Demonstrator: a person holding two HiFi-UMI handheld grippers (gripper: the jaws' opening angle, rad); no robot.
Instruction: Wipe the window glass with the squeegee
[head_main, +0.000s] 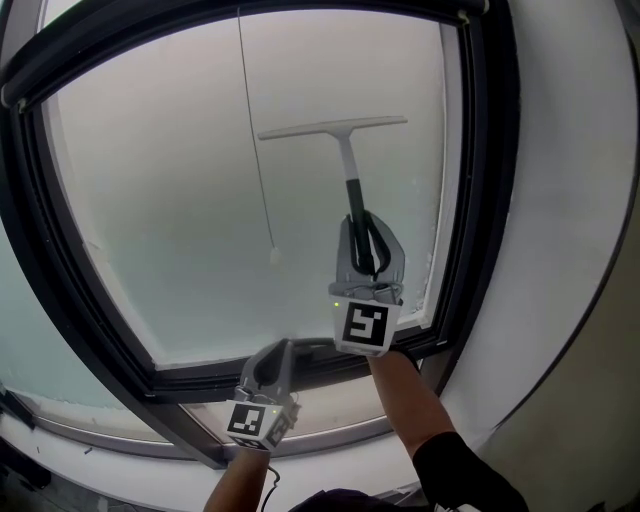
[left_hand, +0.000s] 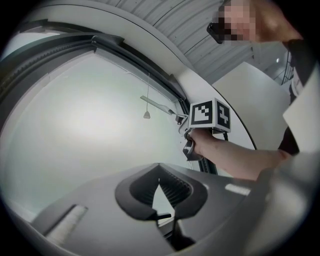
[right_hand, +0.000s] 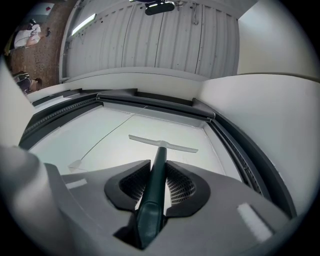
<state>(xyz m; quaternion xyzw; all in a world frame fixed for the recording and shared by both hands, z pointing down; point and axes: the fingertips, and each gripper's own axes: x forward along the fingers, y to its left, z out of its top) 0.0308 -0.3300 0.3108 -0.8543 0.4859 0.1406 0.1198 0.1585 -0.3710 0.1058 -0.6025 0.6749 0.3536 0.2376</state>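
A squeegee (head_main: 335, 128) with a white blade and dark green handle (right_hand: 154, 185) rests against the frosted window glass (head_main: 180, 200), its blade in the upper right part of the pane. My right gripper (head_main: 366, 262) is shut on the handle, below the blade. In the right gripper view the blade (right_hand: 162, 143) lies flat across the glass ahead. My left gripper (head_main: 274, 360) hangs low by the bottom frame, shut with nothing between its jaws (left_hand: 159, 186). From the left gripper view, the right gripper's marker cube (left_hand: 209, 114) and the forearm show against the frame.
A dark window frame (head_main: 488, 180) rings the pane. A thin blind cord (head_main: 258, 150) with a small pull (head_main: 274, 256) hangs down the glass left of the squeegee. White wall (head_main: 570, 200) lies to the right, a sill (head_main: 330, 428) below.
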